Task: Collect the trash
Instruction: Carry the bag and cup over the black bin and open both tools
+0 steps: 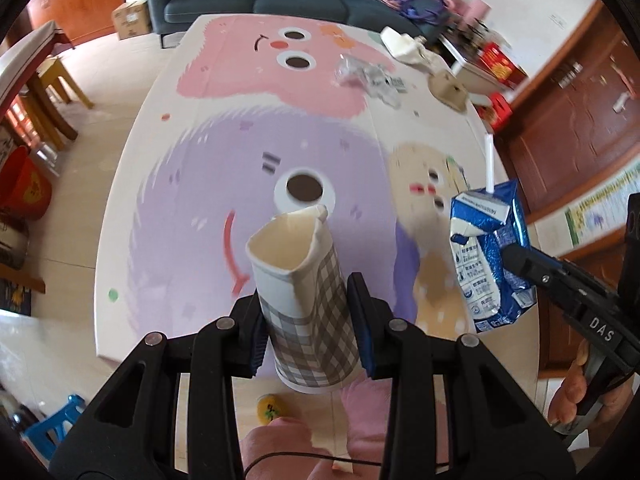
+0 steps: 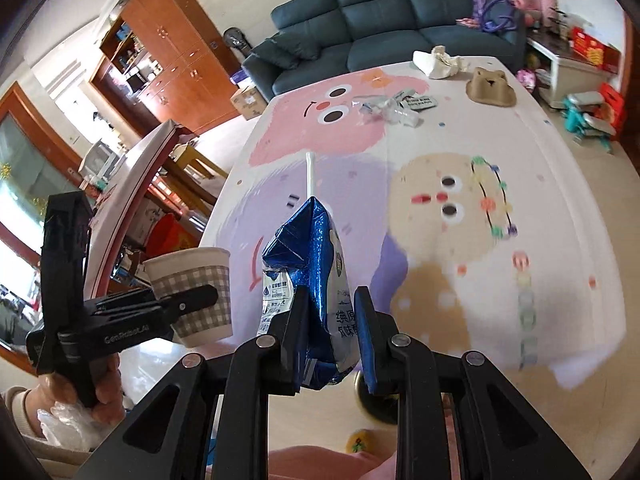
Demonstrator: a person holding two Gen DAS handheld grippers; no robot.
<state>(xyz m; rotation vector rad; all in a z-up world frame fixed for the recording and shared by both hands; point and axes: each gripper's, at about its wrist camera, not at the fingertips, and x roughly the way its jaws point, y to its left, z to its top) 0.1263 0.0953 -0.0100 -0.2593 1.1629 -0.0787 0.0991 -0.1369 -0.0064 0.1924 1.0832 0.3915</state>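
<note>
Left gripper (image 1: 310,322): clamped on crumpled checked cup (image 1: 302,292).
Right gripper (image 2: 328,332): clamped on blue carton (image 2: 308,264) with straw (image 2: 309,174).
Table (image 1: 200,160): wrappers (image 1: 366,76).

Matt paper cup (image 1: 304,280) (dented), glossy foil carton (image 1: 490,256).

Black plastic left gripper (image 1: 310,320), silver rivets, blue pads (image 1: 362,322); right gripper (image 2: 330,336) alike, white "DAS" lettering; pink trousers (image 1: 360,420), thin black cable (image 1: 304,458).

Grey-checked white paper cup (image 1: 308,300); glittery blue-and-white drink carton (image 2: 316,280); counter (image 1: 240,140) cloth with pink, lilac and tan cartoon blobs.
</note>
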